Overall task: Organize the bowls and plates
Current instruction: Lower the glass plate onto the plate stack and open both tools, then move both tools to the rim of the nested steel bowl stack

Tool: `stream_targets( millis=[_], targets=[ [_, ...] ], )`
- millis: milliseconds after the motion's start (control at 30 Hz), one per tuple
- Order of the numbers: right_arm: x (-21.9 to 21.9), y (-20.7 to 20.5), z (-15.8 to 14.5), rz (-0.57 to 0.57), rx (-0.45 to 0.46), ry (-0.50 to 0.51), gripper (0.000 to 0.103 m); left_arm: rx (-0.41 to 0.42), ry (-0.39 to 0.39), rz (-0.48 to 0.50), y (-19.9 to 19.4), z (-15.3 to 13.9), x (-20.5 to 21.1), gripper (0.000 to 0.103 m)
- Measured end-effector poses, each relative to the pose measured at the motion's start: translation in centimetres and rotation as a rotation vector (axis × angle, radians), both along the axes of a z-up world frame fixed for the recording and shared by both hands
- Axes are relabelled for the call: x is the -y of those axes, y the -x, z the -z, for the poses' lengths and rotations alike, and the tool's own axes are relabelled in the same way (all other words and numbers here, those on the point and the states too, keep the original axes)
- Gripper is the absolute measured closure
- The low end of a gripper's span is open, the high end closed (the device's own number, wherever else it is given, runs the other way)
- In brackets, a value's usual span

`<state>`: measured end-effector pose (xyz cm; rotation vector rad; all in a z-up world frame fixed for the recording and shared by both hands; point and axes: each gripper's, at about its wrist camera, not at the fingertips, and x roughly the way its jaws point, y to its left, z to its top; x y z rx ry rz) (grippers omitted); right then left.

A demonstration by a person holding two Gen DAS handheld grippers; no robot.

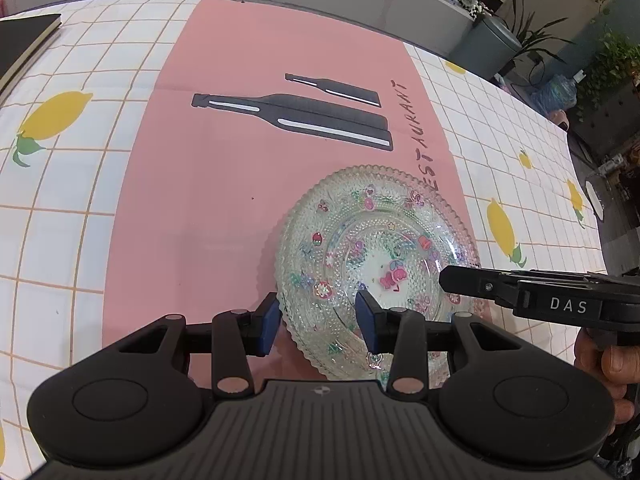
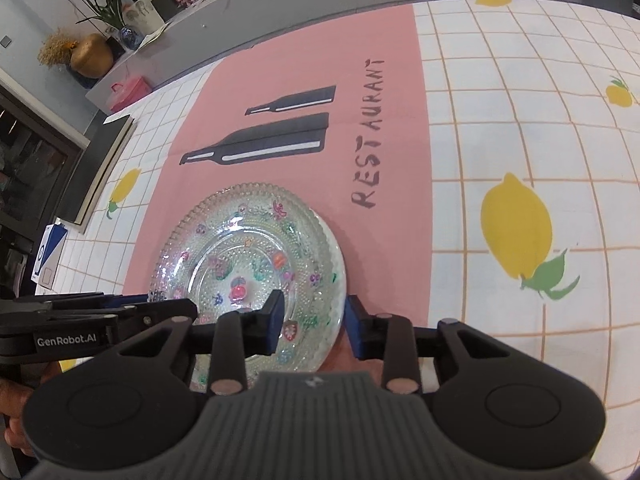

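A clear beaded glass plate [image 1: 372,248] with small coloured fruit and flower decals sits on a pink placemat [image 1: 224,184]. My left gripper [image 1: 318,322] is open, its jaws straddling the plate's near-left rim, one finger outside, one over the plate. The right gripper [image 1: 452,280] reaches over the plate's right edge in the left wrist view. In the right wrist view the plate [image 2: 248,256] lies low and left on the placemat [image 2: 304,80]. My right gripper [image 2: 314,324] is open, straddling its near-right rim. The left gripper [image 2: 176,312] comes in from the left.
The placemat shows black bottle shapes [image 1: 296,116] and the word RESTAURANT [image 2: 370,132]. A white grid tablecloth with lemons [image 2: 516,224] covers the table. A dark flat object [image 1: 24,44] lies at the far left. Plants and shelves stand beyond the table's far edge.
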<state>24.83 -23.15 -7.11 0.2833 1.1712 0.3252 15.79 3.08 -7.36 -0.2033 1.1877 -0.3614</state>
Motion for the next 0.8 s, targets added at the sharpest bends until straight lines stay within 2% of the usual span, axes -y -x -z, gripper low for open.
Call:
stream_targets(
  millis=[200, 300, 333, 367, 433, 500, 700, 800],
  targets=[
    [0.2, -0.1, 0.2, -0.005, 0.004, -0.010, 0.070, 0.000, -0.008, 0.013, -0.1, 0.0, 0.2, 0.055],
    [0.6, -0.1, 0.5, 0.012, 0.003, -0.041, 0.068, 0.003, -0.029, 0.044, 0.0, 0.0, 0.7, 0.050],
    [0.8, -0.1, 0.6, 0.021, 0.003, -0.044, 0.067, 0.002, -0.042, 0.048, 0.1, 0.0, 0.7, 0.044],
    [0.9, -0.1, 0.5, 0.027, 0.003, -0.035, 0.066, -0.002, -0.049, 0.050, 0.1, 0.0, 0.7, 0.041],
    [1.0, 0.0, 0.0, 0.030, 0.017, 0.006, 0.057, -0.002, -0.070, 0.034, 0.3, -0.2, 0.2, 0.037],
    [1.3, 0.4, -0.9, 0.027, 0.049, 0.032, 0.055, 0.009, -0.099, 0.012, 0.6, -0.6, -0.5, 0.036],
    [2.2, 2.3, -4.0, 0.029, 0.139, 0.045, 0.047, 0.123, -0.134, -0.048, 2.9, -4.3, -2.5, 0.035],
    [2.6, 3.6, -5.6, 0.046, 0.179, 0.024, 0.039, 0.186, -0.095, -0.053, 4.9, -6.7, -2.6, 0.028]
  ],
)
